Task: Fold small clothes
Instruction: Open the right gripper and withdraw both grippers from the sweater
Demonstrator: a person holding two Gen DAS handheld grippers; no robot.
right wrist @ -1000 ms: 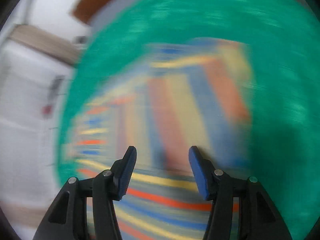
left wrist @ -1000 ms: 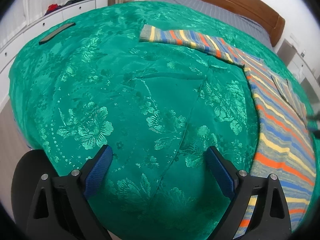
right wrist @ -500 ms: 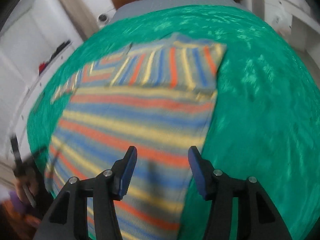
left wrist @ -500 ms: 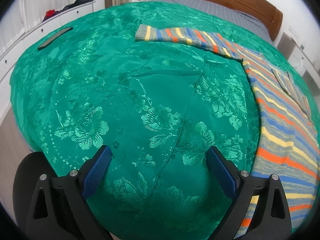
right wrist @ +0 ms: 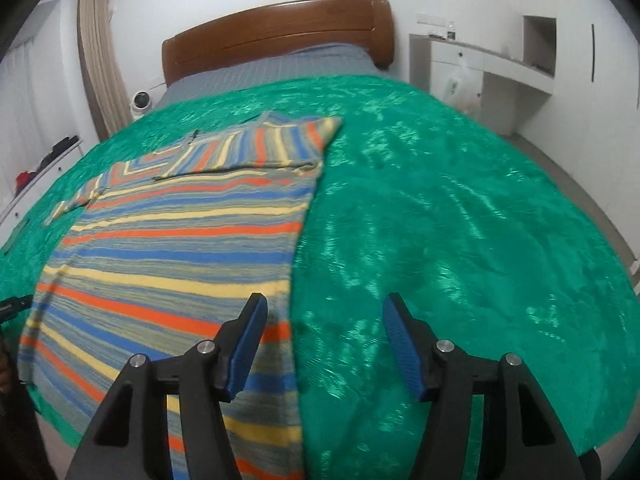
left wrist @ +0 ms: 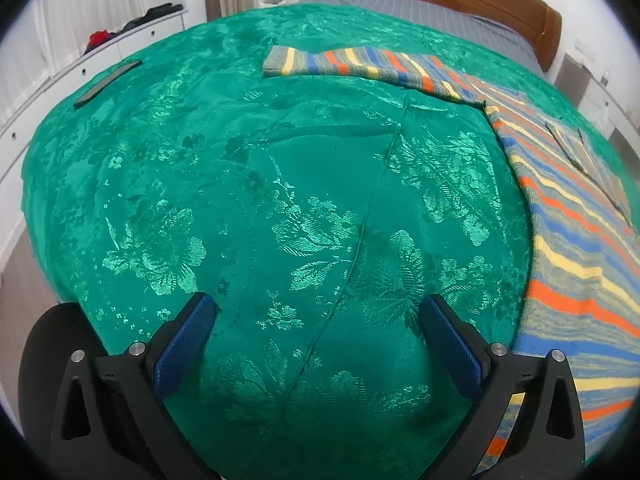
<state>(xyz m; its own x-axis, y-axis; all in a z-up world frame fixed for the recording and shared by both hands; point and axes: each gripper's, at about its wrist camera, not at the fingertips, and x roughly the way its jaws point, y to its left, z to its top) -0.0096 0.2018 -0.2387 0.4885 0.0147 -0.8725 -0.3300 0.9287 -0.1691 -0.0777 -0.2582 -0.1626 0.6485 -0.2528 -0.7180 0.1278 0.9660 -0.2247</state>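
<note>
A striped sweater (right wrist: 184,240) in orange, blue, yellow and grey lies flat on the green bedspread (right wrist: 460,220). One sleeve is folded across its chest; the other sleeve (left wrist: 360,62) stretches out to the side. My left gripper (left wrist: 316,314) hovers over bare bedspread (left wrist: 240,200) left of the sweater (left wrist: 576,256); its jaws are opening wide, nothing between them. My right gripper (right wrist: 324,312) hangs above the sweater's right edge near the hem, jaws opening and holding nothing.
A dark flat bar (left wrist: 108,84) lies on the bedspread's far left. A wooden headboard (right wrist: 280,36) and grey sheet are at the bed's far end. White drawers (left wrist: 60,80) stand on the left, a white desk (right wrist: 480,68) on the right, and a small fan (right wrist: 141,100) beside the bed.
My right gripper swung away from close over the stripes to the sweater's right edge, and its jaws spread wider. The left gripper stayed in place, its jaws widening slightly.
</note>
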